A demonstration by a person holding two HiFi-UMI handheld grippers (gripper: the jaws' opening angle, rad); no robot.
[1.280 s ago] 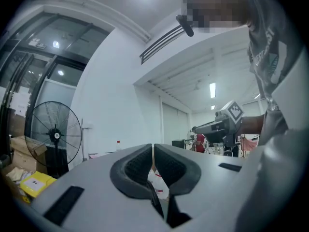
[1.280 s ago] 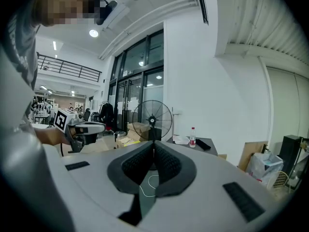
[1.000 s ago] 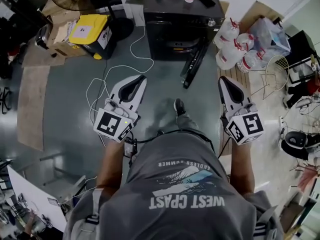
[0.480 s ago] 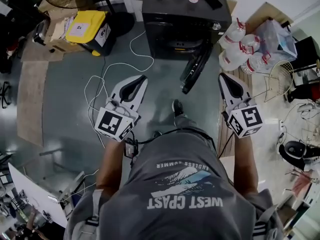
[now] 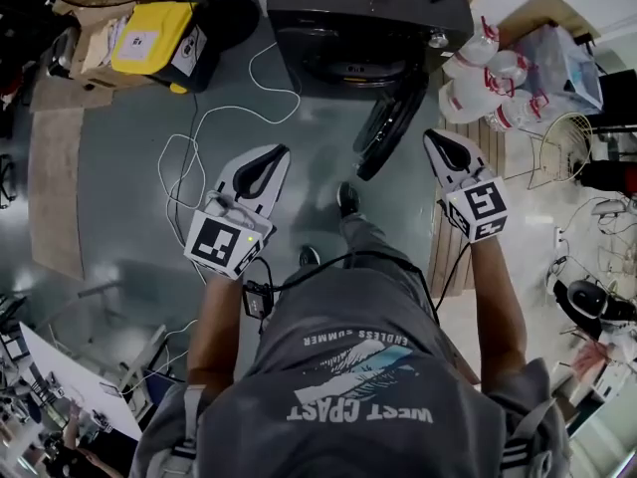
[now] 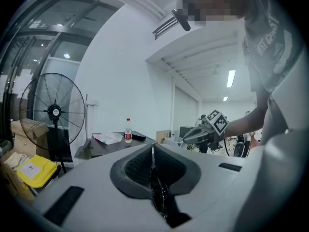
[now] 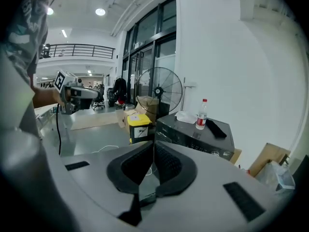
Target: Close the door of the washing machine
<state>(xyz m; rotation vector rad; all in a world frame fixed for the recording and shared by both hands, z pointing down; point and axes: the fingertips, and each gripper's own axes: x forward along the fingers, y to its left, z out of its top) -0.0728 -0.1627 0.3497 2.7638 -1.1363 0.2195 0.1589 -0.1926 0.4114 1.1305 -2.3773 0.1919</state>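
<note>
The washing machine (image 5: 368, 28) stands straight ahead of me. Its round door (image 5: 388, 127) is swung wide open, hanging off the right side of the machine's front and reaching out over the floor (image 5: 129, 167) toward my feet, so the closing is not yet done. My right gripper (image 5: 430, 137) has its jaws pressed together with nothing between them. I judge that suits this job, since a blunt closed tip pushes a panel better than it could grasp one. The tip is near the door, on the face turned away from the machine's opening, and apart from it as far as I can tell, which looks like a sensible spot to start the swing back toward the machine. My left gripper (image 5: 280, 152) is also closed on nothing. It is out in front of the machine, left of the door and farther out than the door's free edge, so I judge it clear of the arc. A water bottle (image 7: 202, 114) stands on top of the machine, so a gentle shove seems wiser than a slam.
</note>
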